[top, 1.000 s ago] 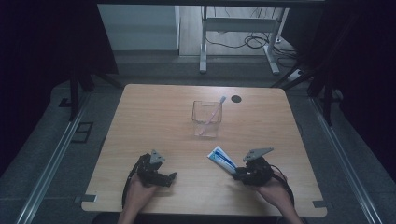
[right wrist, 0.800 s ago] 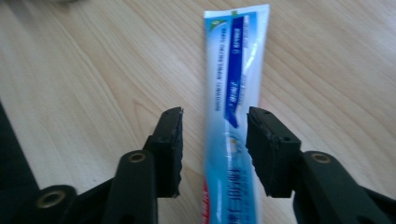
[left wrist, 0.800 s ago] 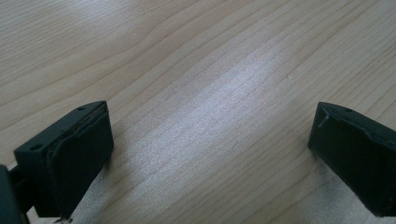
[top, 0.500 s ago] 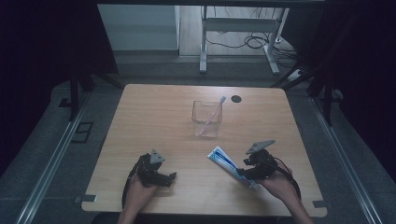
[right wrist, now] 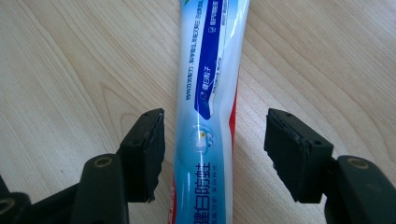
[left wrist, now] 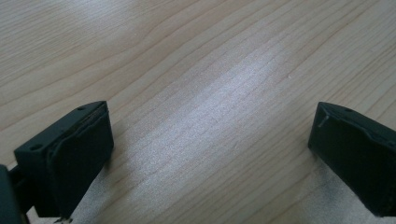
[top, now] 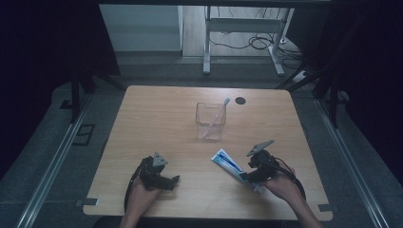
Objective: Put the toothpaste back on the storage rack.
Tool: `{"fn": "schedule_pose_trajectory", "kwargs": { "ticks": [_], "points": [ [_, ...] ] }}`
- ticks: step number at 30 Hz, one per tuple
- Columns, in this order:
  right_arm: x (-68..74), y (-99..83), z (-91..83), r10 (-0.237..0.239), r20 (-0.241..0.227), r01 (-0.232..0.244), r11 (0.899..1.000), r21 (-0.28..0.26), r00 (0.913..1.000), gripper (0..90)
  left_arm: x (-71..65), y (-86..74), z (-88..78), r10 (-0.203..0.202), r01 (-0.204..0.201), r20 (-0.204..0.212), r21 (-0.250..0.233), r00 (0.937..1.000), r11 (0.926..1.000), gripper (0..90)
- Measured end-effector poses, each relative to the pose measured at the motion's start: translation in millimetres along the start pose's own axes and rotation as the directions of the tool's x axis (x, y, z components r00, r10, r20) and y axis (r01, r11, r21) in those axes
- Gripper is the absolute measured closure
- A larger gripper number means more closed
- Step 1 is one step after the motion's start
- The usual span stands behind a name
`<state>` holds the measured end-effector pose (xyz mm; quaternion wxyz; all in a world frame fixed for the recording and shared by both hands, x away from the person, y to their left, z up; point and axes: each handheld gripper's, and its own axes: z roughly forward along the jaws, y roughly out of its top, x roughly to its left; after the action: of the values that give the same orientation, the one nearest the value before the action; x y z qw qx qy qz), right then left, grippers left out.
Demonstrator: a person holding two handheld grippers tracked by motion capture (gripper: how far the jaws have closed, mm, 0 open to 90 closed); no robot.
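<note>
A blue and white toothpaste tube [top: 231, 165] lies flat on the wooden table [top: 157, 118], near the front right. My right gripper [top: 248, 175] straddles the tube [right wrist: 210, 93]. Its jaws have just been opening, and there is a gap on each side between the pads [right wrist: 152, 151] and the tube, so it stands open [right wrist: 215, 140]. A clear square cup [top: 210, 127] with a pink toothbrush [top: 216, 118] leaning in it stands at the table's middle. My left gripper [top: 172, 181] rests at the front left, its jaws wide open [left wrist: 210, 140] over bare wood.
A small dark round disc [top: 240, 100] sits on the table behind the cup. Metal desk legs and cables [top: 247, 42] stand on the floor beyond the far edge. Dark surroundings flank the table on both sides.
The right hand has shifted slightly to the right, and more of the tube's length shows on the table beside it. The left hand has stayed where it was.
</note>
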<state>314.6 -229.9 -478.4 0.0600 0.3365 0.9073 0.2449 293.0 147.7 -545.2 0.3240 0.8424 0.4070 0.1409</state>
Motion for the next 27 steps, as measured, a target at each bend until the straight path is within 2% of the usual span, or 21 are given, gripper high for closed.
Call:
{"fn": "schedule_pose_trajectory", "kwargs": {
  "ticks": [13, 19, 22, 27],
  "points": [
    [0.7, 11.7, 12.8, -0.018, 0.010, 0.017, 0.994, 0.106, 0.9998, 33.7, 0.0, 0.0, 0.0, 0.000, 0.000, 0.000, 0.000, 1.0000, 1.0000, 0.2],
    [0.2, 18.7, 19.6, -0.018, 0.002, 0.017, 0.988, 0.155, 0.9998, 32.6, 0.0, 0.0, 0.0, 0.000, 0.000, -0.001, 0.000, 1.0000, 1.0000, 0.2],
    [0.2, 22.0, 23.5, 0.009, -0.010, -0.007, 0.983, 0.183, 0.9999, 32.7, 0.0, 0.0, 0.0, 0.000, 0.000, 0.000, 0.000, 1.0000, 1.0000, 0.2],
    [0.8, 26.3, 29.7, -0.003, -0.016, 0.007, 0.973, 0.229, 0.9999, 32.8, 0.0, 0.0, 0.0, 0.000, 0.000, -0.001, 0.000, 1.0000, 1.0000, 0.2]
  ]
}}
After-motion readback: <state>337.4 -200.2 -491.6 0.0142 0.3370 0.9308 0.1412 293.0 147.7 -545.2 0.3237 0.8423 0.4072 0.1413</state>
